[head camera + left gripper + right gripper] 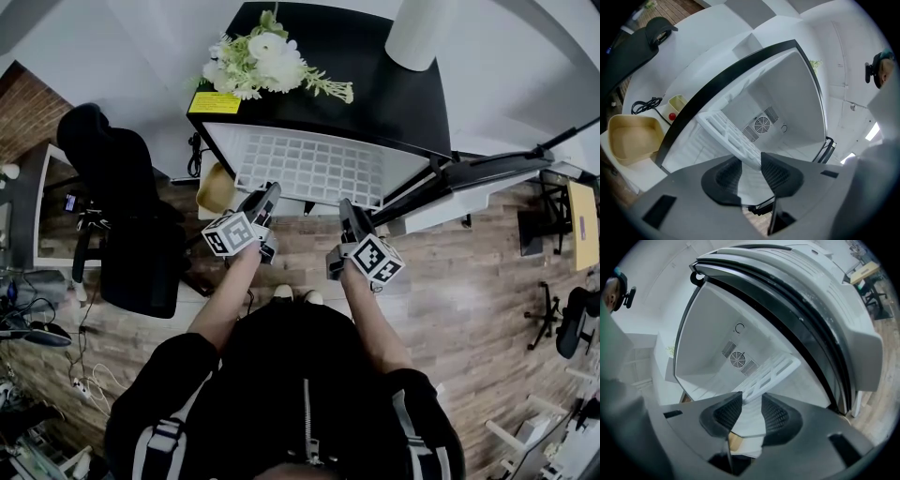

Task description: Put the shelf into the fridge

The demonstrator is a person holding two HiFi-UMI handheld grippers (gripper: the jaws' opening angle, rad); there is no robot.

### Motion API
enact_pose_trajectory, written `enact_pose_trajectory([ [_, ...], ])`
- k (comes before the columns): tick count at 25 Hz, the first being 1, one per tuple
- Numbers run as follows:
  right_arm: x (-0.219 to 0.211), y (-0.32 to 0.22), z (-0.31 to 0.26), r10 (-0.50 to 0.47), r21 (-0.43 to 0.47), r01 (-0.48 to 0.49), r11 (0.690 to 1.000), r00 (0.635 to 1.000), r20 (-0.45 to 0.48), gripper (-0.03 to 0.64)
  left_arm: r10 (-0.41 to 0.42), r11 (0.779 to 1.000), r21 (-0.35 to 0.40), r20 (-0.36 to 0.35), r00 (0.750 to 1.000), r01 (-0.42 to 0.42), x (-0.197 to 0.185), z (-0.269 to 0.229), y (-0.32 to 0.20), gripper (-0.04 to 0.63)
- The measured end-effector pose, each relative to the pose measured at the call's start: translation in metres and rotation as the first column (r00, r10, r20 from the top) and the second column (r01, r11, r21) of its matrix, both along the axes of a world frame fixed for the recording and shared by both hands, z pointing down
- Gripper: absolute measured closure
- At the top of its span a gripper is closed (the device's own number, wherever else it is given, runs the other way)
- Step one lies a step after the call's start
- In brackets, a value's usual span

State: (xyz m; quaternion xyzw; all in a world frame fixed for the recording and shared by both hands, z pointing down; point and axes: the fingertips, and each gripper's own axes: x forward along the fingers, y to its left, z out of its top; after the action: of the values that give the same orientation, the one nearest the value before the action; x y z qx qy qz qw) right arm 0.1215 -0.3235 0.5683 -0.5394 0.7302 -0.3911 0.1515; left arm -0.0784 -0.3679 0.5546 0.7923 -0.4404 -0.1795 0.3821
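The white grid shelf [314, 167] sticks out of the open front of the small black-topped fridge [375, 84], roughly level. My left gripper [266, 201] holds its near left edge and my right gripper [346, 212] its near right edge. In the left gripper view the shelf [729, 133] runs from between the pads [726, 174] into the white fridge interior, and the left gripper [751, 174] is shut on it. In the right gripper view the shelf [771, 373] likewise passes between the jaws of the right gripper [751, 414], which is shut on it. A round fan grille [737, 359] shows on the fridge's back wall.
The fridge door [469, 183] stands open to the right. A bunch of flowers [267, 61] and a white cylinder [420, 33] sit on the fridge top. A beige bin [217, 187] stands by the fridge's left side, and a black chair [122, 216] stands further left.
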Motion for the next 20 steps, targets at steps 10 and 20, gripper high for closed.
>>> enact_pose_trajectory([
  [10, 0.004, -0.024, 0.000, 0.039, -0.016, -0.040, 0.999, 0.999, -0.025, 0.489, -0.035, 0.999, -0.021, -0.004, 0.999, 0.035, 0.001, 0.005, -0.024, 0.462],
  [20, 0.006, -0.043, -0.001, 0.071, -0.003, -0.071, 0.997, 0.997, -0.041, 0.486, -0.055, 0.998, -0.028, -0.010, 0.998, 0.054, 0.003, 0.006, -0.044, 0.463],
])
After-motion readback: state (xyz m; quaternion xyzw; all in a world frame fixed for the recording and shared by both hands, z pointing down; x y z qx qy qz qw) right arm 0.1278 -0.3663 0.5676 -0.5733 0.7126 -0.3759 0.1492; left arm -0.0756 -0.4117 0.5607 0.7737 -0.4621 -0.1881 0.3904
